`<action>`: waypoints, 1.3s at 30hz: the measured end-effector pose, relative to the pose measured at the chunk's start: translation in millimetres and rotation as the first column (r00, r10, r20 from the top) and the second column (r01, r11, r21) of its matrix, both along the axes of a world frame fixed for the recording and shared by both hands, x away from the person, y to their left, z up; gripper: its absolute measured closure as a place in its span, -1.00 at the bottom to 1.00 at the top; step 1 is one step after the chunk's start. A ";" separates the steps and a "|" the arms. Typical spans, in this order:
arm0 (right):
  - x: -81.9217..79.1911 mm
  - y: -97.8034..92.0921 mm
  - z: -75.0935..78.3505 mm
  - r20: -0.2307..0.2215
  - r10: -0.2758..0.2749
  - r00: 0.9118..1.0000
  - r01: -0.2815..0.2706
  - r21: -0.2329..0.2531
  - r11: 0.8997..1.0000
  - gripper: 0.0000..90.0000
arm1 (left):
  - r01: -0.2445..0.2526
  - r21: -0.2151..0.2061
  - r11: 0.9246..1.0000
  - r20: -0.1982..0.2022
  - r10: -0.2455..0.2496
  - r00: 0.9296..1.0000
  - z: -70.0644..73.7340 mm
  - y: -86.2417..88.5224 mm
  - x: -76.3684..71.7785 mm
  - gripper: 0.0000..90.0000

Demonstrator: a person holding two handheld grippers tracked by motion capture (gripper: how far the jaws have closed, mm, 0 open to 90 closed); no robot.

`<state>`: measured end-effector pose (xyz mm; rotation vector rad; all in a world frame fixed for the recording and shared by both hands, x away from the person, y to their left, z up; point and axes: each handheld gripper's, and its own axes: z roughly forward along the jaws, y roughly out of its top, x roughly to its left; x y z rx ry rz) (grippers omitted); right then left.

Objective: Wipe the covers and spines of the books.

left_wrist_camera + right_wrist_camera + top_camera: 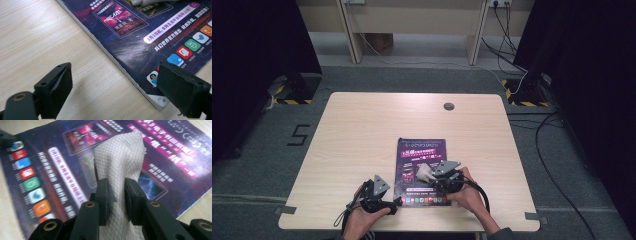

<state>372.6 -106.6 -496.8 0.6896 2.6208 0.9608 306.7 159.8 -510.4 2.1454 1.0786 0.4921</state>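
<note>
Gripping a folded white cloth [117,167] between its black fingers [131,197], the right gripper [443,176] is pressing it onto the glossy purple magazine [422,165], which is lying at the near middle of the worktop [362,130]. Over at nine o'clock from it, the left gripper [379,192] is hovering with fingers [57,87] wide apart, straddling the magazine's near left corner. Further off at twelve o'clock, a grey cable port [449,106] is sitting in the wood.
</note>
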 end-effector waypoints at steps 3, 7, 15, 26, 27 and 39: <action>-5.1 -1.0 0.7 0.000 0.006 1.000 -0.006 -0.005 1.000 0.68 | 0.000 0.001 1.000 0.001 0.000 1.000 0.0 0.0 -0.1 -0.72; -5.0 -1.4 1.0 0.000 -0.001 1.000 0.001 0.004 1.000 0.70 | 0.001 -0.002 1.000 0.000 -0.001 1.000 -0.1 0.2 0.2 -0.72; 0.3 -13.4 13.8 0.041 -0.065 0.997 0.062 0.066 0.996 0.72 | 0.003 -0.004 1.000 0.001 -0.003 1.000 -0.3 0.5 0.2 -0.72; 15.0 -59.6 26.3 0.072 -0.222 0.972 0.214 0.103 0.971 0.72 | 0.004 -0.009 1.000 -0.001 -0.004 1.000 -0.5 0.8 0.7 -0.72; 16.4 -65.1 27.1 0.073 -0.238 0.968 0.231 0.101 0.968 0.72 | 0.004 -0.009 1.000 -0.001 -0.004 1.000 -0.5 0.8 0.8 -0.72; 27.0 -118.5 25.1 0.067 -0.395 0.916 0.388 0.092 0.917 0.71 | 0.006 -0.006 1.000 -0.001 -0.006 1.000 -0.4 1.0 0.6 -0.72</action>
